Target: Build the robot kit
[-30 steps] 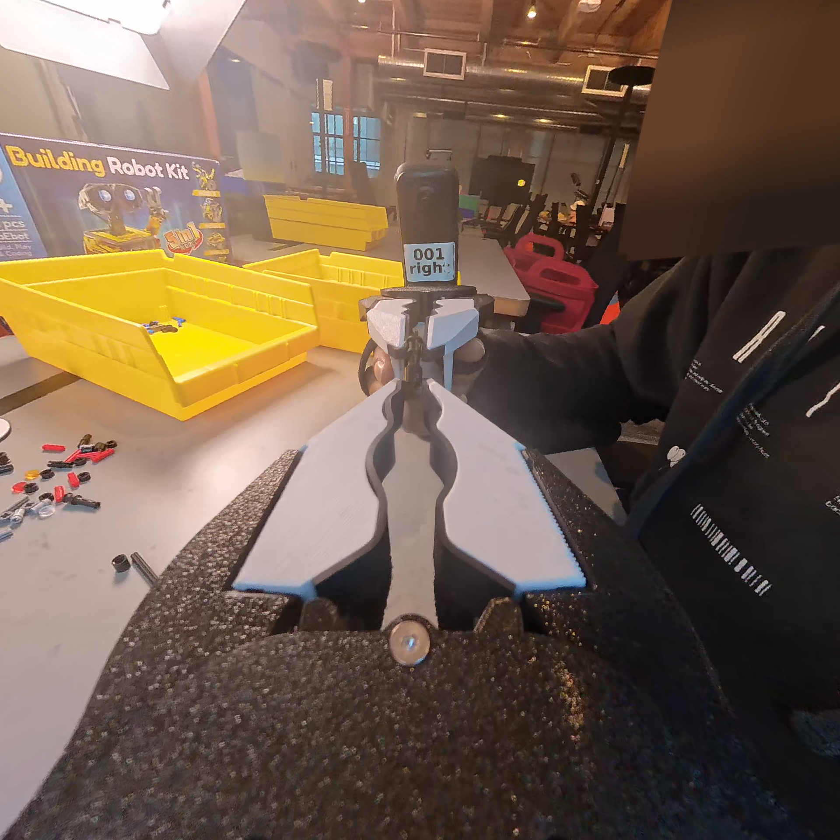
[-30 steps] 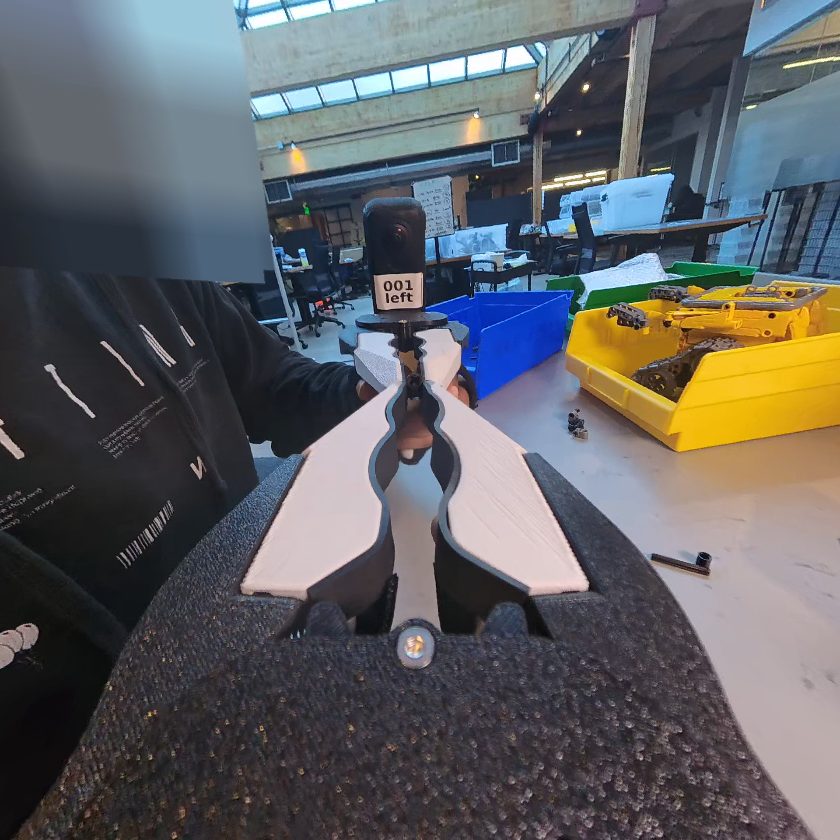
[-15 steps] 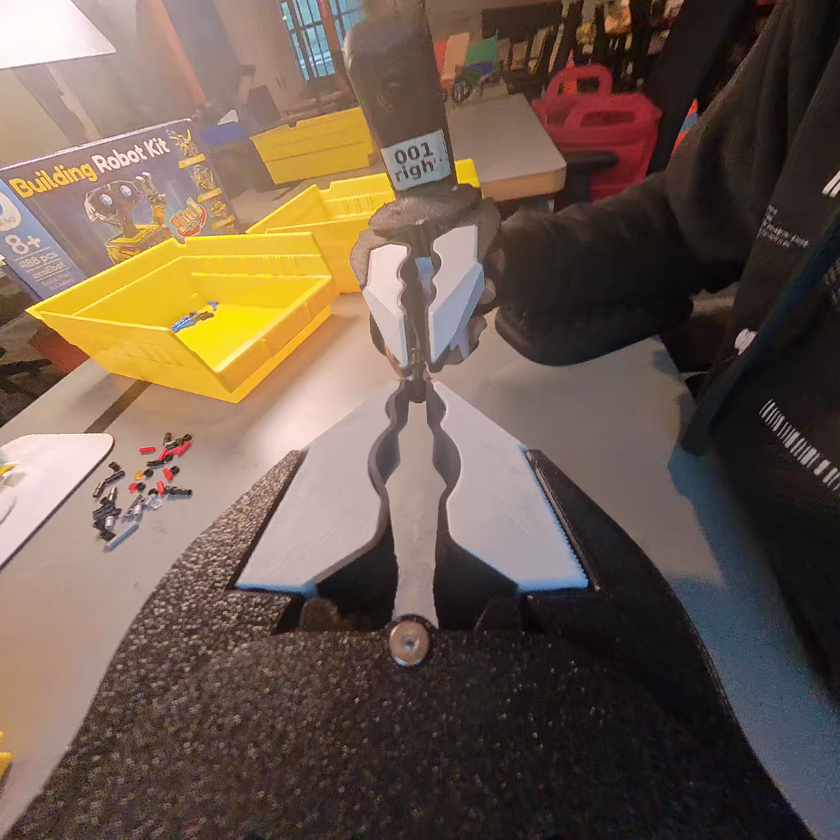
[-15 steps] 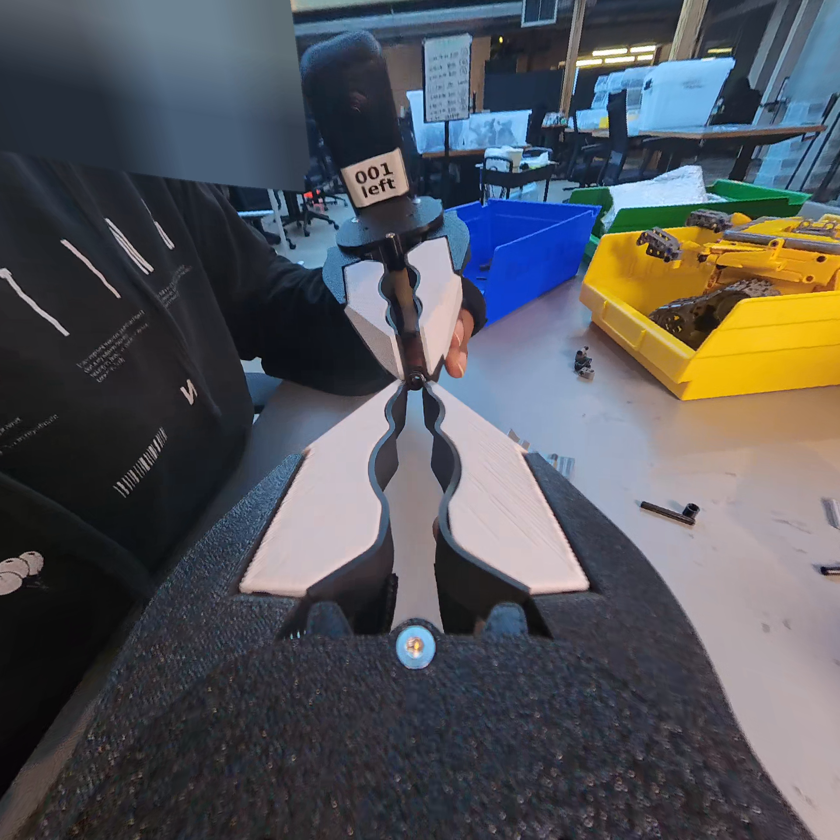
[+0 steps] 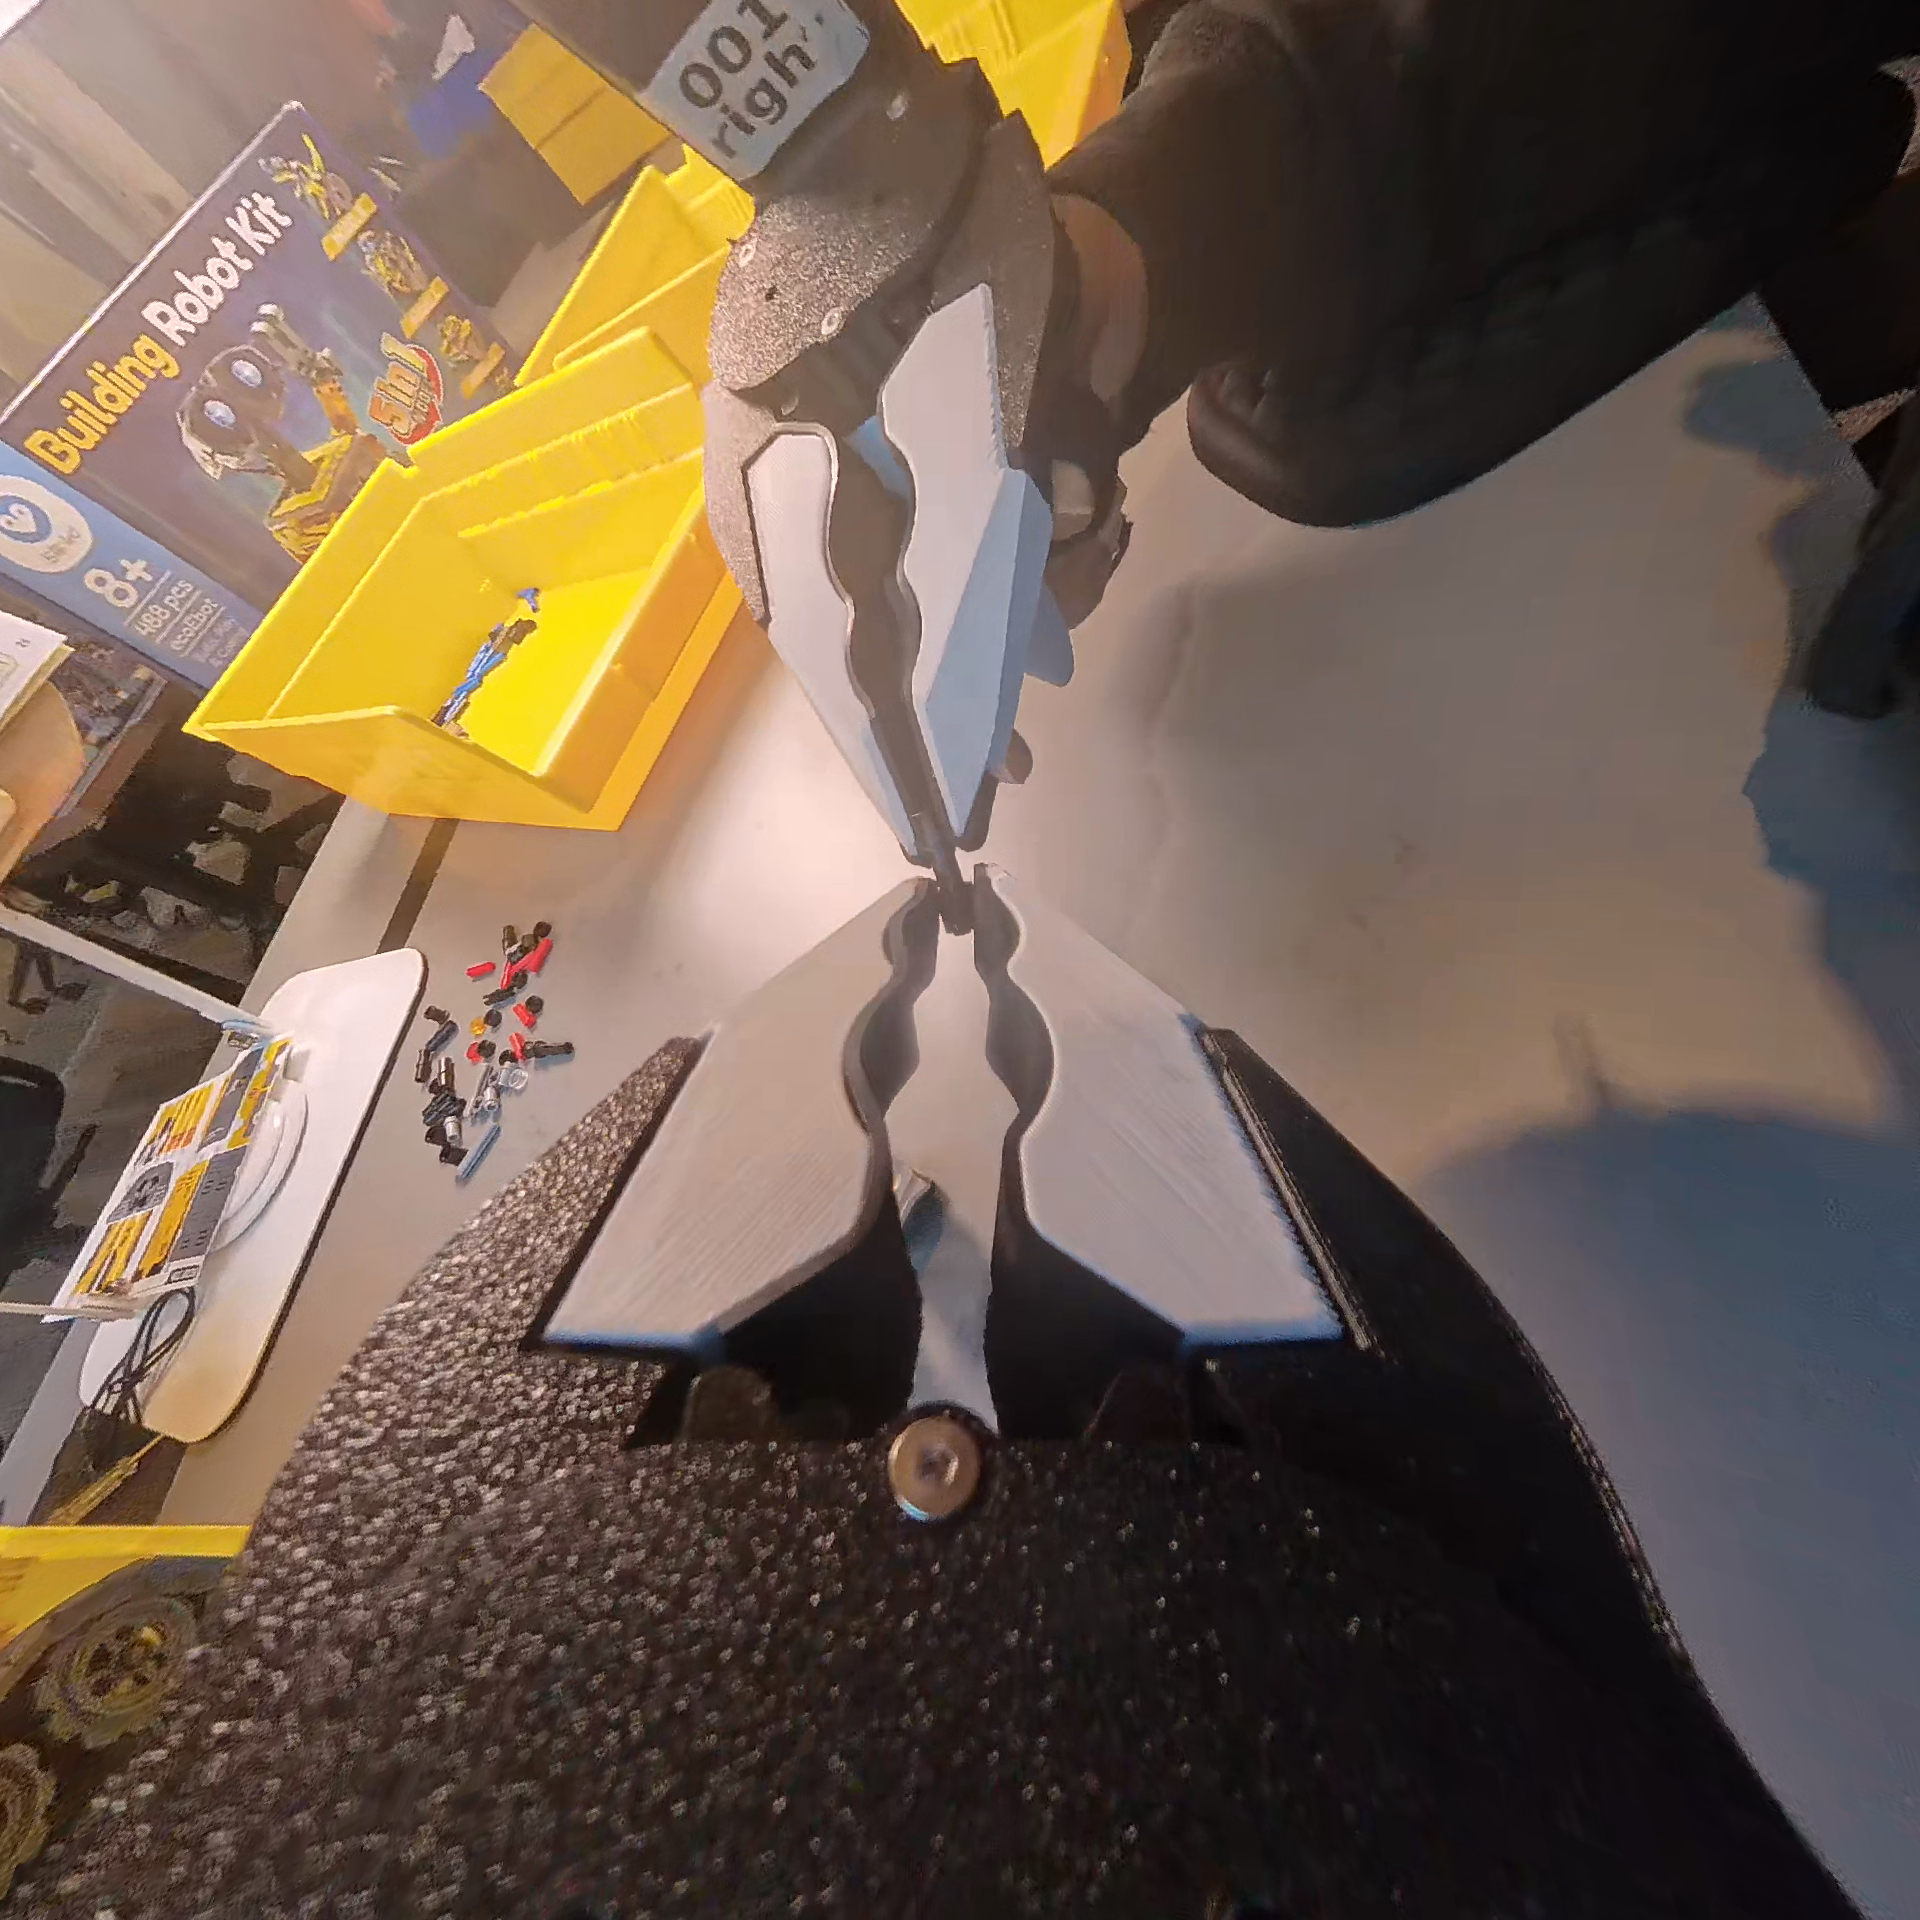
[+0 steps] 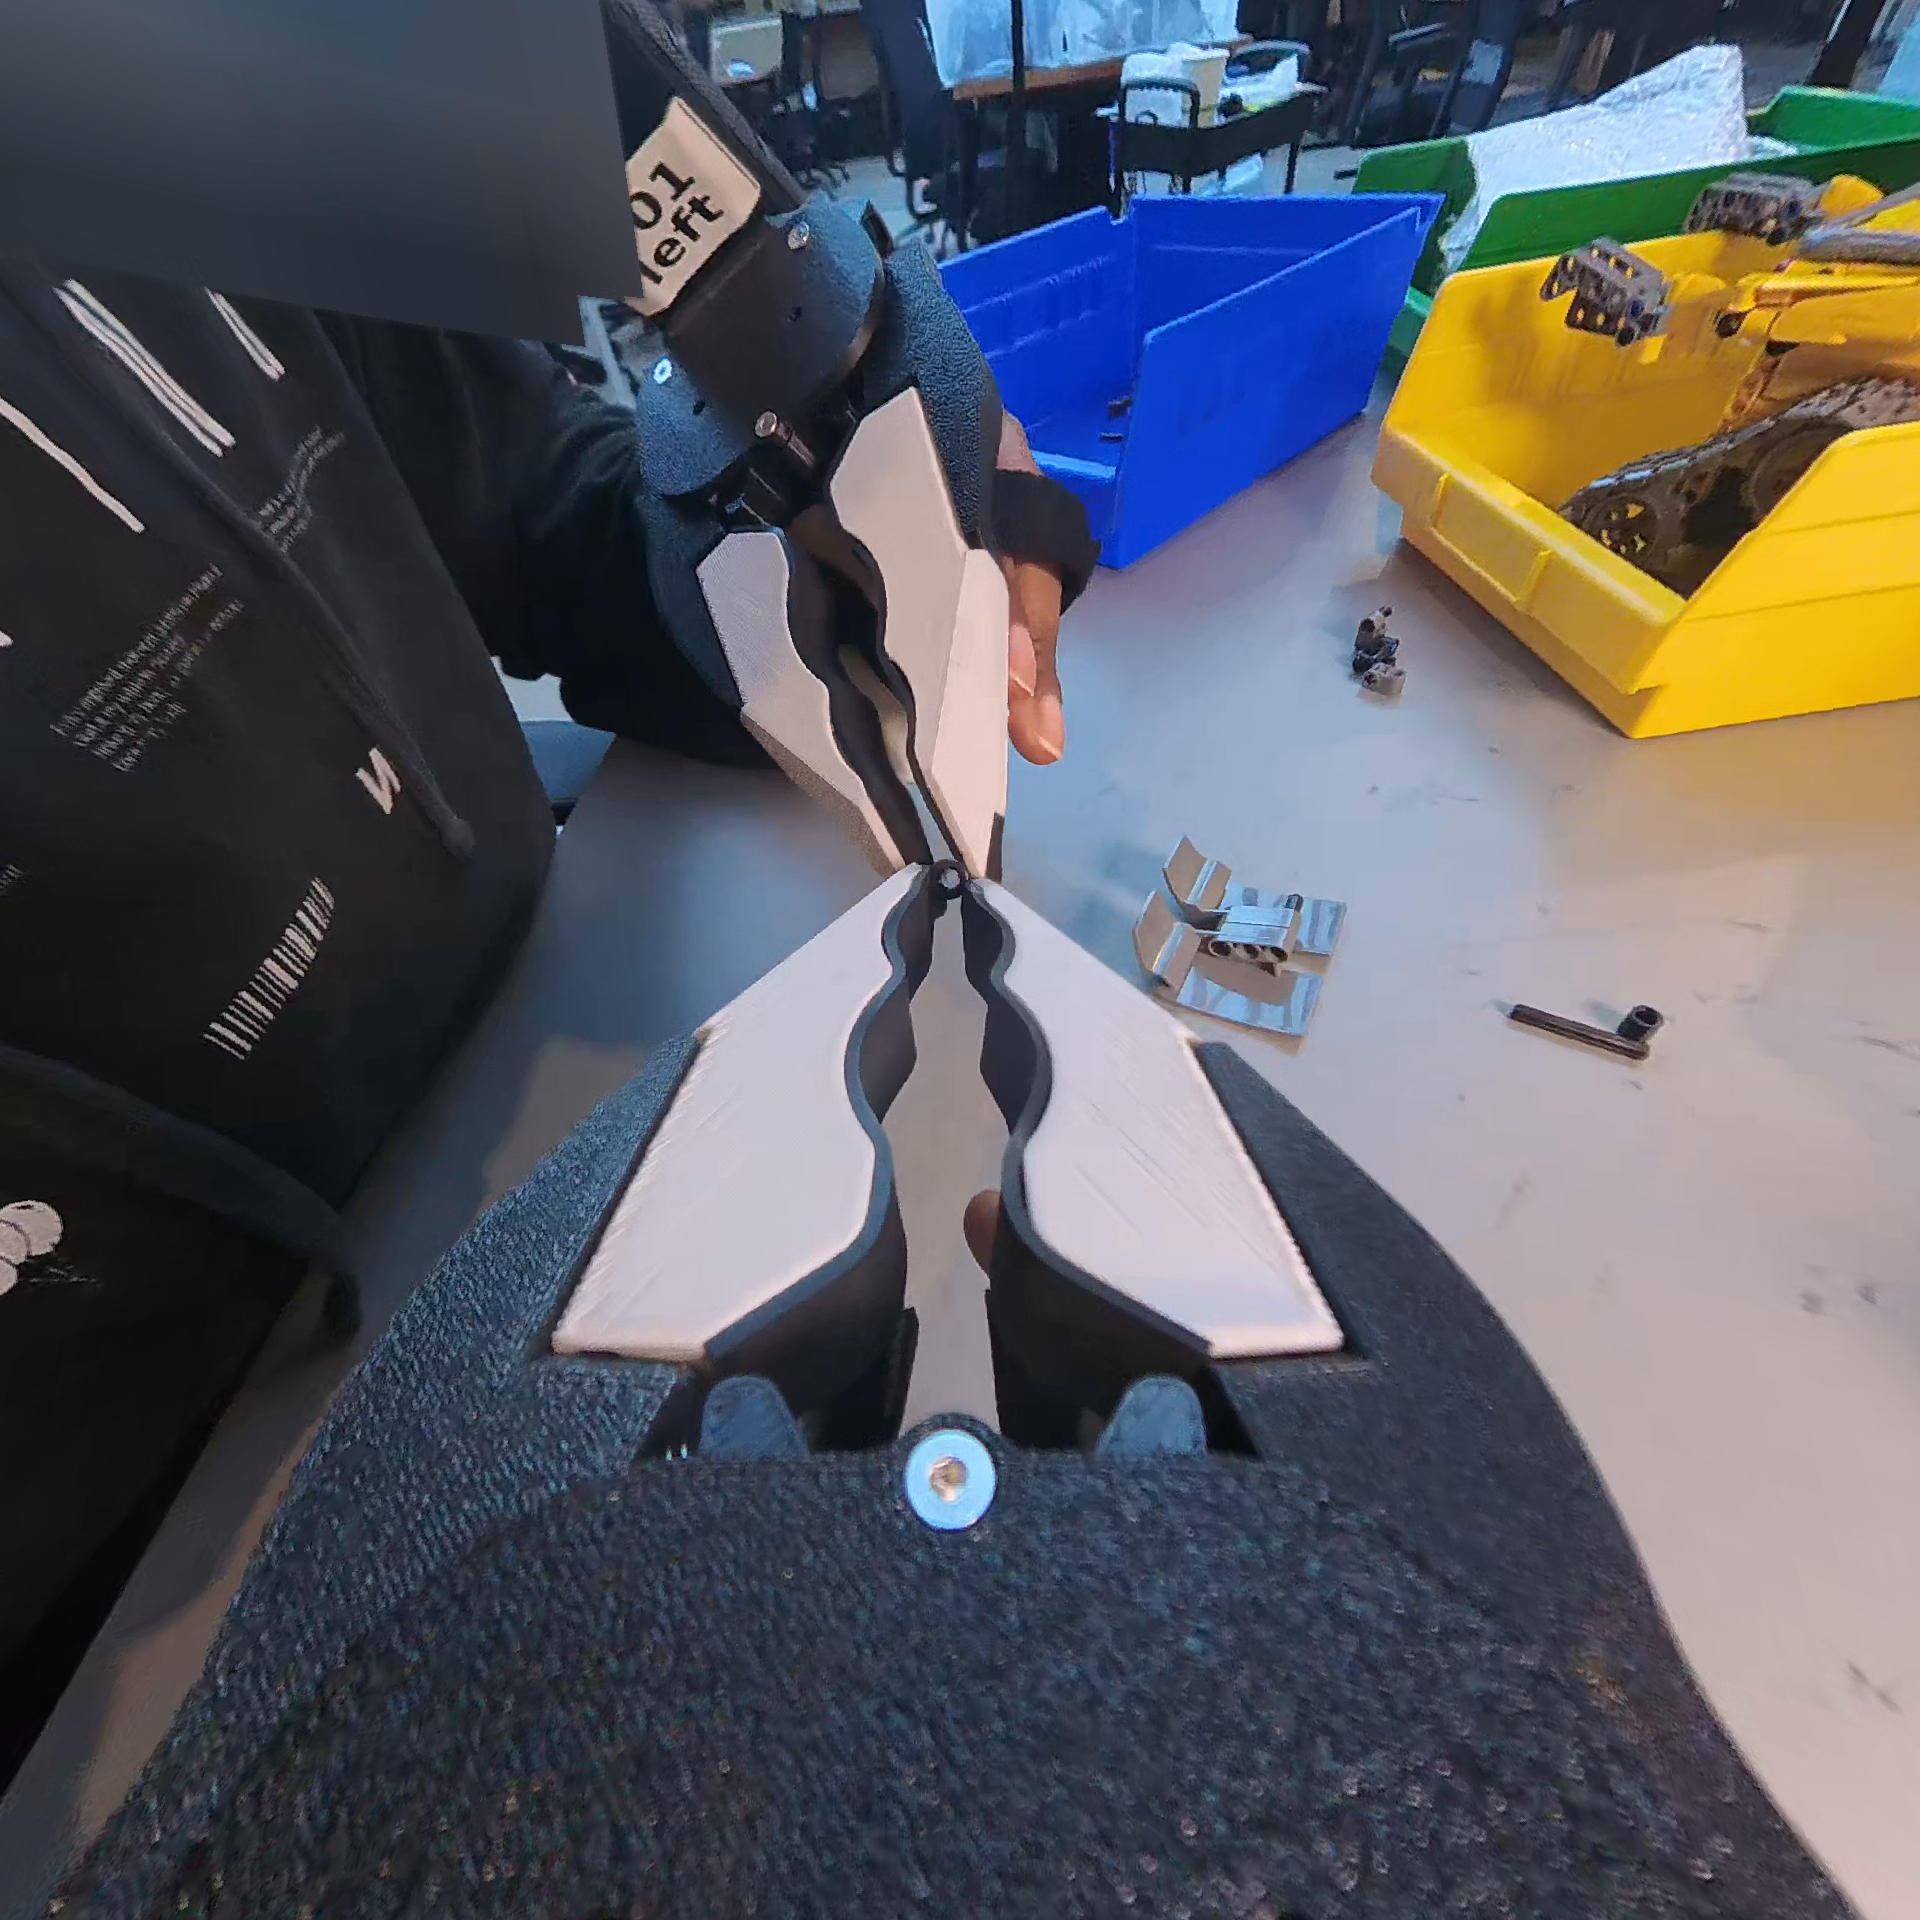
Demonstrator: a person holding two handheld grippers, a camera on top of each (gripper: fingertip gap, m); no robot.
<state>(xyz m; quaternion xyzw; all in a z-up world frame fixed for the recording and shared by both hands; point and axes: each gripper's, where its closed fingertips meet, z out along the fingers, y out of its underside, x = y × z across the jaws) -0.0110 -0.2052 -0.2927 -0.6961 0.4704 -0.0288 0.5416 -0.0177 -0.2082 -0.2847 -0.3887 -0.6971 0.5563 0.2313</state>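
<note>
A tiny black pin (image 5: 948,906) (light, stiff, easily dropped) is pinched at opposite ends by both narrowed tongs, left gripper (image 5: 950,902) and right gripper (image 6: 943,891).

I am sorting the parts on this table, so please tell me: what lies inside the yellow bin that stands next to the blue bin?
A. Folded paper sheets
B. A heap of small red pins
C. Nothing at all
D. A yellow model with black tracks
D. In the right wrist view the yellow bin beside the blue bin holds a yellow model with black tracks.
</note>
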